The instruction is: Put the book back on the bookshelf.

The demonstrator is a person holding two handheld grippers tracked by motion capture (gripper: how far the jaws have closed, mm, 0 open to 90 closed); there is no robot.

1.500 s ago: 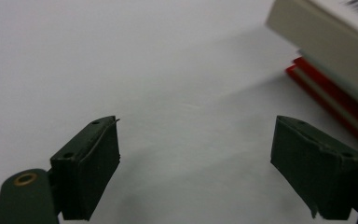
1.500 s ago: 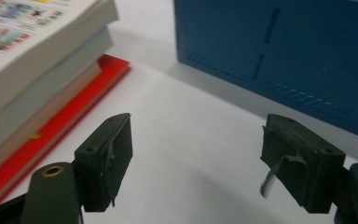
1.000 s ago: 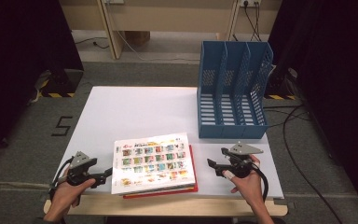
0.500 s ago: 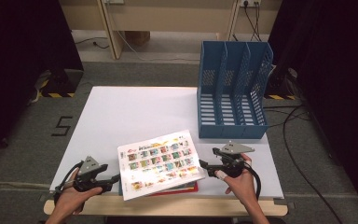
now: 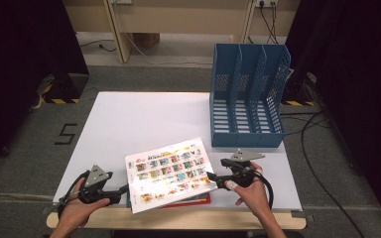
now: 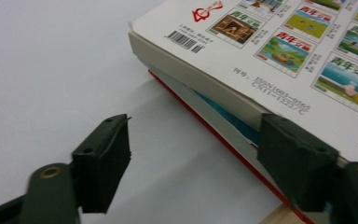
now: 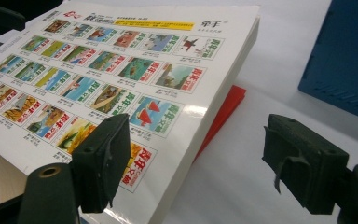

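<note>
A thick book with a grid of small colour pictures on its cover (image 5: 171,171) (image 6: 279,42) (image 7: 121,60) lies skewed on a stack whose bottom book is red (image 5: 198,201) (image 7: 226,105). My left gripper (image 5: 121,191) (image 6: 196,140) is at the stack's left edge. Its jaws have just been opening and stand apart, one over bare table, the other against the stack's side, with nothing pressed between them. My right gripper (image 5: 212,178) (image 7: 196,140) is open at the picture book's right corner. One jaw hangs over the cover, the other over the table.
A blue file rack with three slots (image 5: 248,94) (image 7: 345,60) stands upright at the back right of the white table (image 5: 144,114). The stack sits close to the table's wooden front edge (image 5: 178,220). Cables trail on the floor to the right.
The picture book has turned anticlockwise on the stack, its left corner now past the red book. The left gripper moved right to the stack; the right gripper moved left to the book's corner.
</note>
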